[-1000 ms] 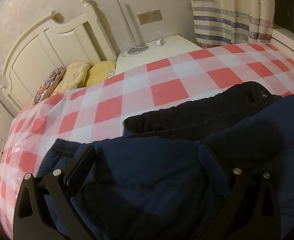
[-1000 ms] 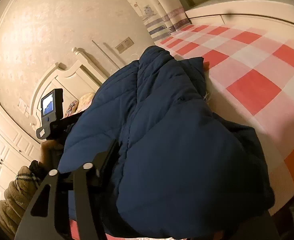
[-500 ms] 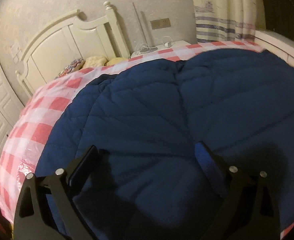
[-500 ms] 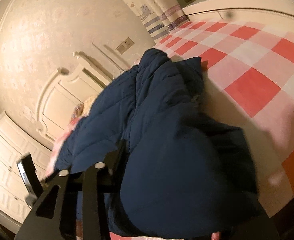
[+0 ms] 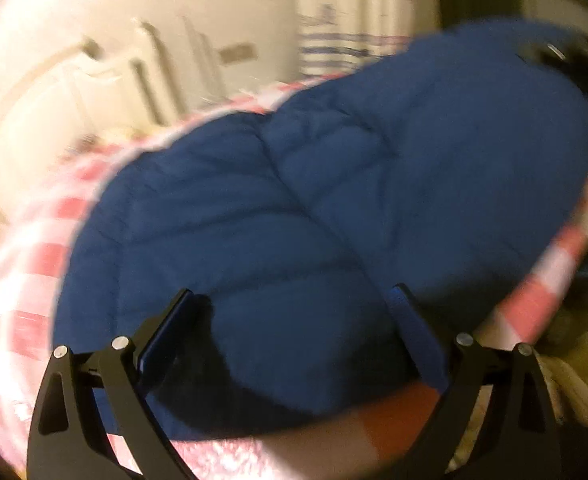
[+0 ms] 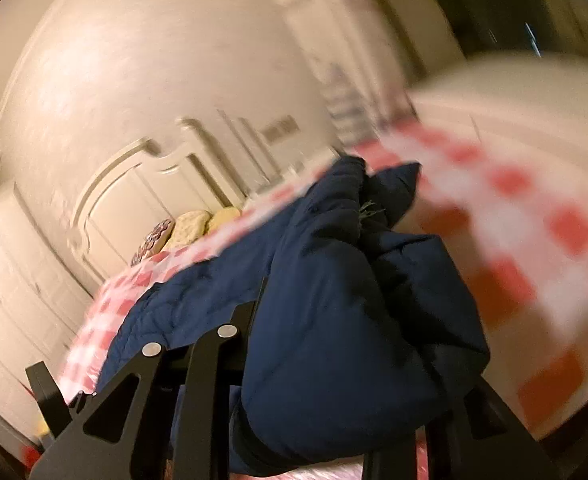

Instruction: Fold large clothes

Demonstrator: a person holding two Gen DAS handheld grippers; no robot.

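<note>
- A navy quilted puffer jacket (image 5: 314, 208) lies spread over a bed covered in a red-and-white checked sheet (image 5: 33, 264), reaching close to the near edge of the bed and covering most of its width
- In the left wrist view the left tongs (image 5: 294, 300) hang above the jacket near that near edge, jaws wide apart, the padded cloth below them and nothing pinched between them; both pads stand clear of the cloth
- In the right wrist view the right tongs (image 6: 350, 340) are closing on a thick bunch of the jacket (image 6: 334, 320); the folded cloth fills the gap and bulges over the jaws, hiding the right-hand finger
- That bunch stands higher than the rest of the jacket, which trails back toward the far side of the bed
- At the head of the bed three small cushions (image 6: 185, 228) lean in a row against a cream headboard (image 6: 141, 184)
- A striped curtain (image 5: 334, 40) hangs at the far corner, beyond the sheet
- Both views are smeared, so seams and edges of the cloth read only roughly
</note>
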